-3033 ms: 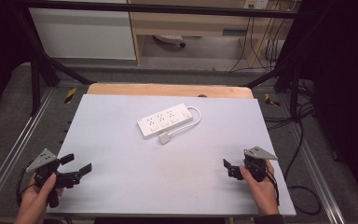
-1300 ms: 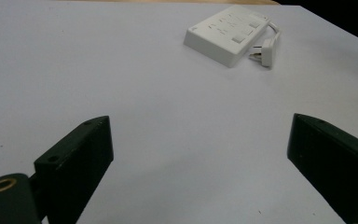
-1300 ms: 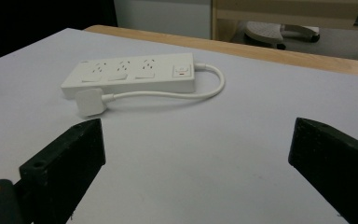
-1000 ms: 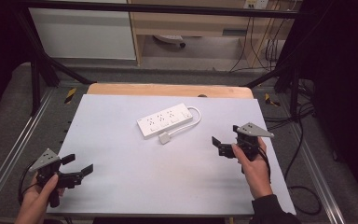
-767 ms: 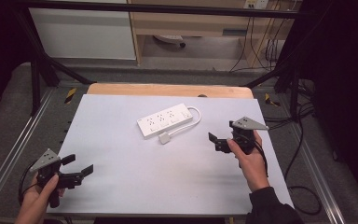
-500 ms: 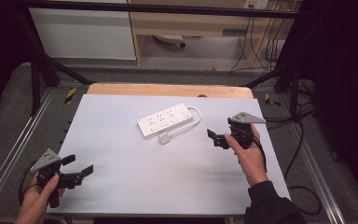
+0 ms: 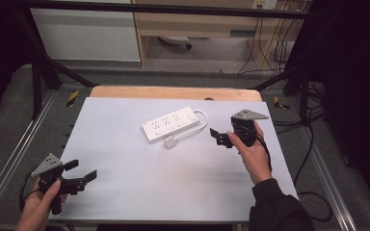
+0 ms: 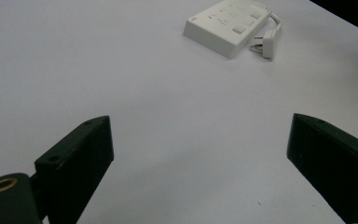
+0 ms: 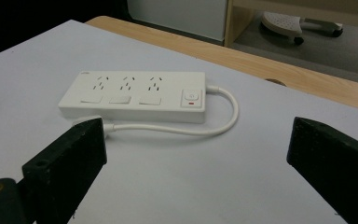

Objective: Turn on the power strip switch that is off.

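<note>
White plug (image 9: 86, 122) half behind right gripper (image 9: 193, 154)

White power strip (image 7: 170, 124) with red-marked switch (image 9: 191, 98), black jaws.

White power strip (image 9: 135, 95) with 3 outlets lies flat on the surface (image 9: 191, 177); right gripper (image 9: 196, 158) jaws spread wide.

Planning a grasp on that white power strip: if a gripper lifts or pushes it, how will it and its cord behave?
The power strip looks like a rigid, flat plastic box, so it should slide rather than roll or tip. Its smooth casing may slip between jaws. The short cord curves loosely, so it is probably floppy, and the plug would likely dangle or drag behind.
</note>
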`<state>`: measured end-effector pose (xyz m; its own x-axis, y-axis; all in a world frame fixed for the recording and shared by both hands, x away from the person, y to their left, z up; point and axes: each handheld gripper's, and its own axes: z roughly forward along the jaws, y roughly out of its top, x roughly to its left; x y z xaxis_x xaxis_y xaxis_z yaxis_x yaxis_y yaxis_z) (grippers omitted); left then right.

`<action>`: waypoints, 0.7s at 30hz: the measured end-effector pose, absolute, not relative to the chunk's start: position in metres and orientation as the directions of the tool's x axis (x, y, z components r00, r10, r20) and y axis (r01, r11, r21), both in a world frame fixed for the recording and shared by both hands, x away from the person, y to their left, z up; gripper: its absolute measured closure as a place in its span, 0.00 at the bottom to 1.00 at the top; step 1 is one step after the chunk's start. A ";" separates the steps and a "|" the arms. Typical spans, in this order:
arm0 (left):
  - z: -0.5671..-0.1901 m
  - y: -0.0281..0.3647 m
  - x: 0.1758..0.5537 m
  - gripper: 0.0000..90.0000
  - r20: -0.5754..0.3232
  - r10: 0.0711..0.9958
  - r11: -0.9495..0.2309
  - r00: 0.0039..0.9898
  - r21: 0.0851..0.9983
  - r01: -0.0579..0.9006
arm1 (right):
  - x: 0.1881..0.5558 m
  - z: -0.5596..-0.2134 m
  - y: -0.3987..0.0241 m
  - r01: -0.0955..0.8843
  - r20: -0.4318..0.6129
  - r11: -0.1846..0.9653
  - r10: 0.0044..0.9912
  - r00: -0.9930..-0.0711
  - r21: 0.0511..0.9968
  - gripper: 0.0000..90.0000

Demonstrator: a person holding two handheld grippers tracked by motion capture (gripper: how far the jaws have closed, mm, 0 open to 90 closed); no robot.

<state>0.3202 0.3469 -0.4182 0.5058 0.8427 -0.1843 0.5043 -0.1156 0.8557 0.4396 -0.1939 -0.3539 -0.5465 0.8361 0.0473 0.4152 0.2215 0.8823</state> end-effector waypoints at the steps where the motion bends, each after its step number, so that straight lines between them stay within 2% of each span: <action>1: -0.418 0.347 0.320 0.08 -0.182 0.843 -0.119 0.507 0.855 0.504 | 0.440 -0.354 -0.194 0.415 0.047 0.222 0.836 -0.547 0.882 0.06; 21: -0.420 0.346 0.321 0.08 -0.173 0.844 -0.135 0.507 0.846 0.515 | 0.474 -0.340 -0.175 0.357 0.049 0.180 0.835 -0.548 0.917 0.08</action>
